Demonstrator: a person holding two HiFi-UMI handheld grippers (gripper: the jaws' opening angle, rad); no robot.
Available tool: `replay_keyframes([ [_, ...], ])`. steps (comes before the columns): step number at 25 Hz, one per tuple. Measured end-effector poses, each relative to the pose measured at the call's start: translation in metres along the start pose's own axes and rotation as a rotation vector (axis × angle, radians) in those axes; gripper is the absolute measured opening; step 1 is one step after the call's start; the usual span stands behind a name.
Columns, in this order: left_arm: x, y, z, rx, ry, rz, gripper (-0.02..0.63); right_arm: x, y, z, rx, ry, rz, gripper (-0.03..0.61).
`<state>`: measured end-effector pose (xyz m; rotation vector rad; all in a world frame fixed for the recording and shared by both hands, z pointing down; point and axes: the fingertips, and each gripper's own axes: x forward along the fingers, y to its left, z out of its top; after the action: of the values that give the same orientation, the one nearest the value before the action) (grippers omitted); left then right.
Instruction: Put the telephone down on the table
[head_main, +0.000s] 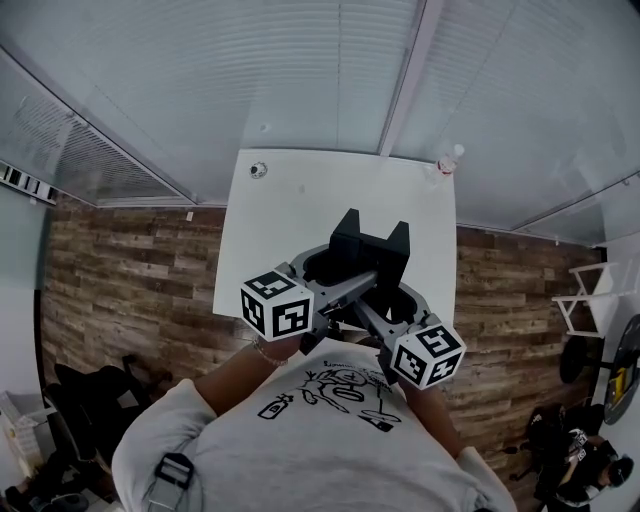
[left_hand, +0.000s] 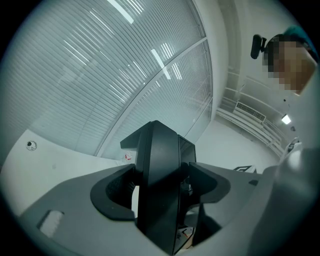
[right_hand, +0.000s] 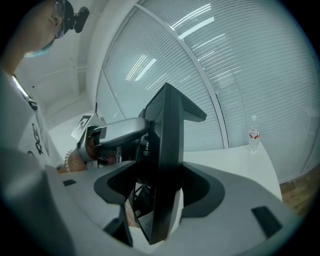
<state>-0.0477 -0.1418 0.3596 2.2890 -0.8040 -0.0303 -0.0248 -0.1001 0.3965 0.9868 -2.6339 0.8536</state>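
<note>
The black, angular plastic telephone (head_main: 368, 248) hangs in the air, clamped from both sides. It shows against the near half of the white rectangular table (head_main: 330, 195) and does not appear to rest on it yet. The left gripper (left_hand: 161, 190) has its jaws spread wide and pressed on one end of the casing. The right gripper (right_hand: 160, 192) holds the other end the same way, jaws wide on the black body.

Since the two grips share one rigid thing, the hands ought to go down together and level, so neither end twists out of its pads. The base should probably meet the white top flat, well inside the near edge, before either pair of jaws lets go. The clear plastic bottle with a red label (head_main: 449, 160) at the far right corner and the small round grey object (head_main: 258, 170) at the far left stand well apart from any likely landing spot. Releasing both sides at once looks safest.
</note>
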Motion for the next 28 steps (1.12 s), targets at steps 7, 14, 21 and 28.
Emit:
replay_keyframes([
  [7, 0.005, 0.009, 0.001, -0.016, 0.007, 0.009, 0.336, 0.007, -0.006, 0.000, 0.013, 0.020, 0.006, 0.259],
  [14, 0.015, 0.008, 0.001, -0.027, 0.004, 0.026, 0.336, 0.003, -0.016, 0.003, 0.016, 0.037, 0.020, 0.259],
  [21, 0.036, 0.002, 0.000, -0.034, 0.008, 0.020, 0.336, -0.008, -0.035, 0.007, 0.019, 0.047, 0.015, 0.259],
  [28, 0.050, -0.001, -0.008, -0.045, 0.030, 0.020, 0.336, -0.016, -0.047, 0.002, 0.040, 0.058, 0.007, 0.258],
])
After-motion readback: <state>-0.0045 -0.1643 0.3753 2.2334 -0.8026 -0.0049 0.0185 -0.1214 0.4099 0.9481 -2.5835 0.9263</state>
